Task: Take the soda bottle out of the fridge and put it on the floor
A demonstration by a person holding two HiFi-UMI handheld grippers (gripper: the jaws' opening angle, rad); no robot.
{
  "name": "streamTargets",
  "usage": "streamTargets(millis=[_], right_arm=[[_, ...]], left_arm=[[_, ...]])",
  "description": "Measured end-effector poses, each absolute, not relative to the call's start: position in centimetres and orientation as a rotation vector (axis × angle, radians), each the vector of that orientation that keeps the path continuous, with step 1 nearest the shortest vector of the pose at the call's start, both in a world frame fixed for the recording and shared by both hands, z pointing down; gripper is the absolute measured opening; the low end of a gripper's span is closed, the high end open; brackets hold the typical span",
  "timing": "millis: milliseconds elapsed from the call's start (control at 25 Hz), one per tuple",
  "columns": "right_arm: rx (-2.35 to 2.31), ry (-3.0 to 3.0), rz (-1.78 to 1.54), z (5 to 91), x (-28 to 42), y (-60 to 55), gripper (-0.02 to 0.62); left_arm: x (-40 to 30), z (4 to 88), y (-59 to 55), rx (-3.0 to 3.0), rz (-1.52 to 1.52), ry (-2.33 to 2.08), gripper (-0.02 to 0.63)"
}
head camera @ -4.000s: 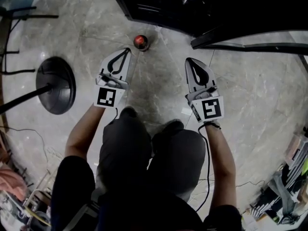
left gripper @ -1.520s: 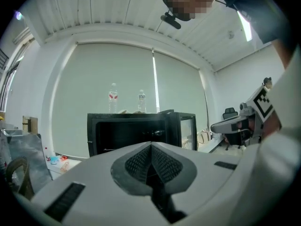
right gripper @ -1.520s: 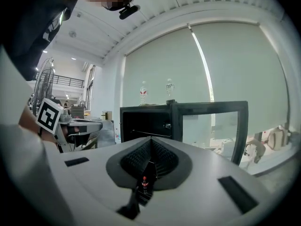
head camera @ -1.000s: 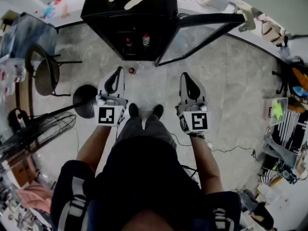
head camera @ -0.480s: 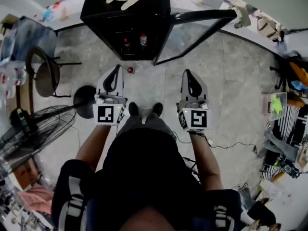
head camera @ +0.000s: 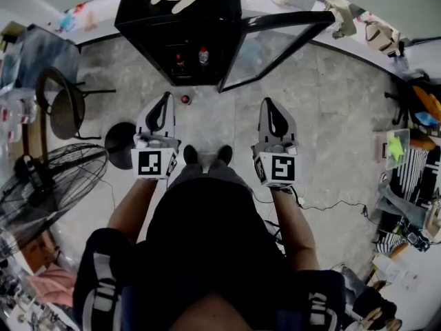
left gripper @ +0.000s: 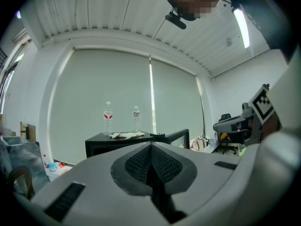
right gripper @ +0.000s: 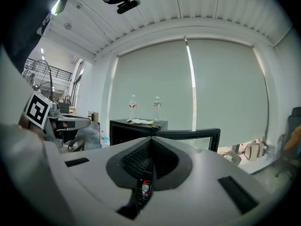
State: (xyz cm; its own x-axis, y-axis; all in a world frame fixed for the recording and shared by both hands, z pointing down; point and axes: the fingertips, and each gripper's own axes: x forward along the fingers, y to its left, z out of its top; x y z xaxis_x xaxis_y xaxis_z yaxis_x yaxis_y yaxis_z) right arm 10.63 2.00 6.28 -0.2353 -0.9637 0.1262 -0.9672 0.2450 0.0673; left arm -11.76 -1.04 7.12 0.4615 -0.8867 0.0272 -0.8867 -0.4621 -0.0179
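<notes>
Floor strip [head camera: 220,119] mid-frame, between the grippers and the fridge [head camera: 179,19] at top centre, is open. Only the soda bottle [head camera: 185,99] stands on it, just ahead of the left gripper [head camera: 167,96]. Fridge door [head camera: 275,36] stands open toward the upper right and cuts across the line ahead of the right gripper [head camera: 267,102]. Fridge opening is reachable from the front; bottles [head camera: 180,59] inside. Left side is tight: chair [head camera: 65,105], fan base [head camera: 120,143], fan [head camera: 41,185] at lower left. Right of the door the floor is bare up to the clutter [head camera: 413,157] at the right edge.
</notes>
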Motion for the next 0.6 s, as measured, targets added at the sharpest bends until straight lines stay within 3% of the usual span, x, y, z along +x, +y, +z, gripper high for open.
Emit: streamTargets(millis=[600], right_arm=[[1.823,-2.353,0.063,6.3,10.3,2.7,0.017]], left_arm=[[-11.4,6.3,-0.4,-2.684,-0.031,1.625,0.023]])
